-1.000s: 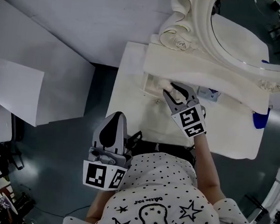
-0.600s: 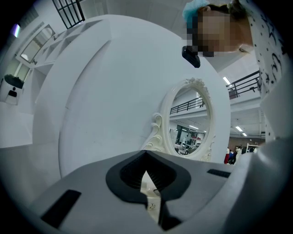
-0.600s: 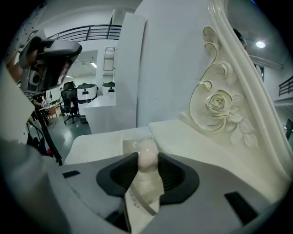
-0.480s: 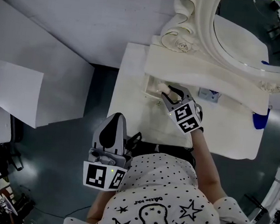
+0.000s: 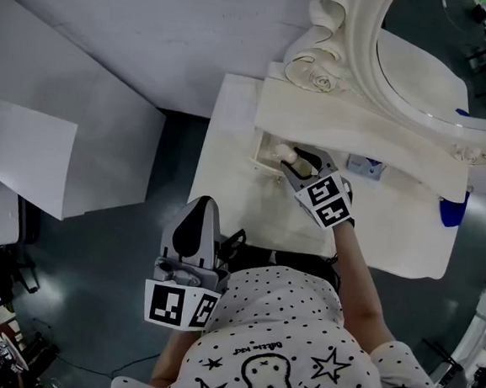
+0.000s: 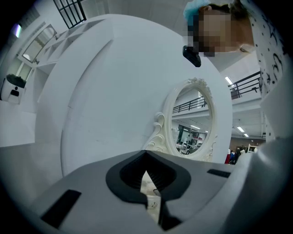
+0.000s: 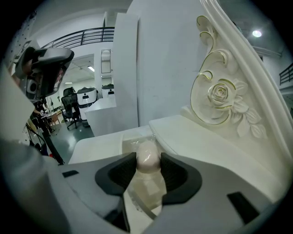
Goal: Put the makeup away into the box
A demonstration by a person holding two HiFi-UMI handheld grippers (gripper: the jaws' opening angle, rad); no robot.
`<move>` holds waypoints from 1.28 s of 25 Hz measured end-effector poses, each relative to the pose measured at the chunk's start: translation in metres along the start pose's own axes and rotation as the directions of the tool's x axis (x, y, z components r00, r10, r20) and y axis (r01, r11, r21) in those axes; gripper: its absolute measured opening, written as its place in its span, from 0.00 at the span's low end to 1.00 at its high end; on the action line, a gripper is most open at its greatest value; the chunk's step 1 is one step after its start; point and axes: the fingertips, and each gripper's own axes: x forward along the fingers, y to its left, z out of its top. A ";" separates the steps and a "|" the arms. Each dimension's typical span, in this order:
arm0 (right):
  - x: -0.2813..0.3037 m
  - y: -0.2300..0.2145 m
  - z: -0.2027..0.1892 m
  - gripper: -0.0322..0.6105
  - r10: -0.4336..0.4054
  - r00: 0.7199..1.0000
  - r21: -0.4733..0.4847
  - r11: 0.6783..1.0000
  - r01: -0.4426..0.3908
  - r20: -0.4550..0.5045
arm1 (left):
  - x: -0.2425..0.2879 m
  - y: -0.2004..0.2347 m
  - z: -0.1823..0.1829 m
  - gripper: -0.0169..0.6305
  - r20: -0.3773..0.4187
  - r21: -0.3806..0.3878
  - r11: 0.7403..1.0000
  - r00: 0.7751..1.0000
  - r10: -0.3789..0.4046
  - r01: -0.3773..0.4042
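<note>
A pale egg-shaped makeup sponge [image 7: 147, 153] sits between the tips of my right gripper [image 7: 149, 161], over a clear plastic piece in the open box-like drawer [image 7: 130, 139] of the dressing table. The jaws have just been opening and now flank the sponge closely without squeezing it. From the head view the right gripper [image 5: 291, 160] points into the drawer [image 5: 262, 148] under the mirror shelf, with the sponge [image 5: 283, 153] at its tip. My left gripper [image 5: 203, 201] hangs near my body, off the table, shut and holding nothing; its own view shows the left gripper [image 6: 149, 195] aimed at the mirror.
An ornate white oval mirror [image 5: 424, 61] with a carved rose [image 7: 222, 96] stands at the back of the white dressing table [image 5: 227, 179]. A small printed item [image 5: 365, 166] and a blue object [image 5: 451, 207] lie to the right. White partition boards [image 5: 71, 132] stand on the left.
My right gripper has dipped lower with the sponge into the drawer opening, and its jaws stand a little wider. The left gripper has kept still.
</note>
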 end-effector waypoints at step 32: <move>-0.022 -0.008 0.019 0.06 -0.091 0.991 0.118 0.990 0.079 0.094 | -0.012 -0.004 0.000 0.02 0.006 0.002 1.000 1.000 -0.006 0.006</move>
